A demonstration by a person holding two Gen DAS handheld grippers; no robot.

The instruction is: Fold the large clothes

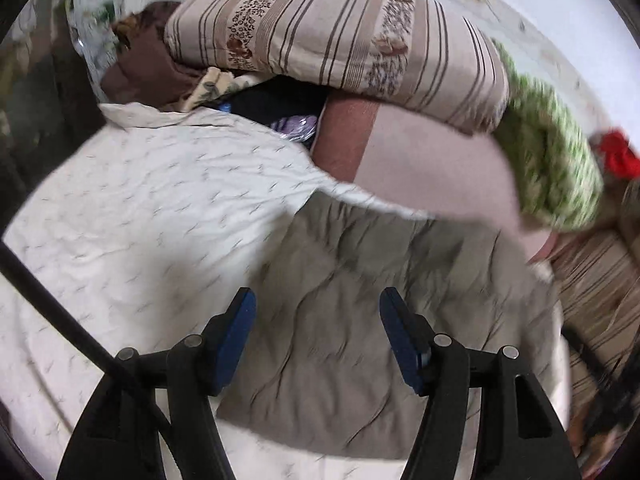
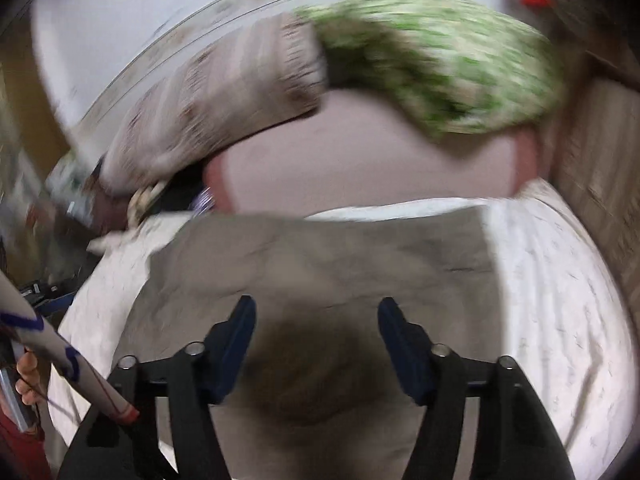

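Note:
A grey-beige garment [image 1: 360,320] lies flat and wrinkled on a white patterned bed sheet [image 1: 120,220]. My left gripper [image 1: 318,300] is open and empty, hovering just above the garment's middle. In the right wrist view the same garment [image 2: 320,264] lies spread on the sheet [image 2: 560,300], and my right gripper [image 2: 316,312] is open and empty above it, casting a dark shadow on the cloth. Both views are blurred by motion.
A striped floral pillow [image 1: 340,36] and a green-and-white pillow [image 1: 552,152] lie on a pink cushion [image 1: 432,164] at the bed's head. Brown and dark clothes [image 1: 148,68] are heaped at the back left. A wall [image 2: 120,20] stands behind.

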